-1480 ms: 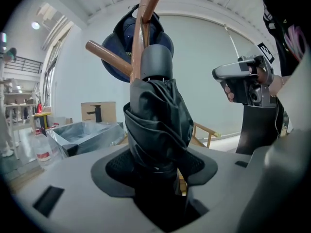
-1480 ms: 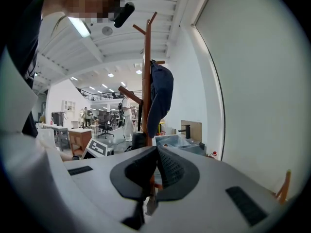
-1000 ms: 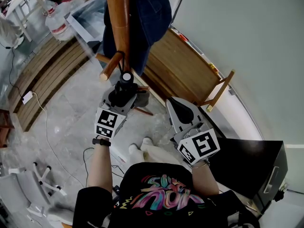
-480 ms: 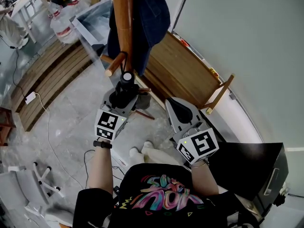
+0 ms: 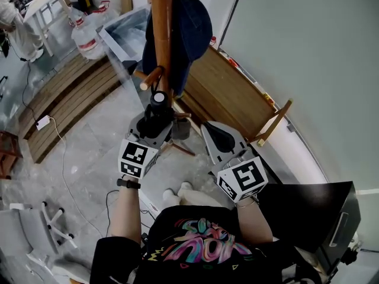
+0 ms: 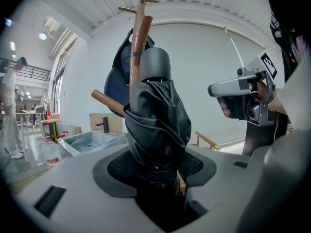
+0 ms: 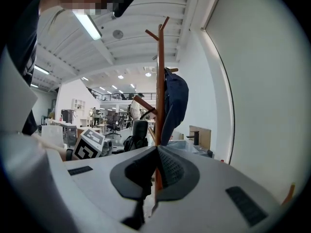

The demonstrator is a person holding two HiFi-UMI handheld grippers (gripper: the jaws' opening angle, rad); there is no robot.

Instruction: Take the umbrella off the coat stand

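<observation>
Left gripper (image 5: pixel 155 116) clamps the folded umbrella (image 6: pixel 155 115); right gripper (image 5: pixel 212 131) closed, empty. Umbrella could snag the peg (image 5: pixel 151 77) at twelve o'clock, rocking the coat stand (image 5: pixel 160 16).

There is one coat stand (image 5: pixel 161 28), one umbrella (image 5: pixel 157 101), one blue jacket (image 5: pixel 194 25), and two grippers: the left gripper (image 5: pixel 154 123) and the right gripper (image 5: pixel 211 129).

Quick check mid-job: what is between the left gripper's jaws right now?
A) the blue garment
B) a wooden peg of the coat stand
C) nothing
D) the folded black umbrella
D: in the left gripper view the left gripper has its pads closed on the folded black umbrella, which stands up between them.
</observation>
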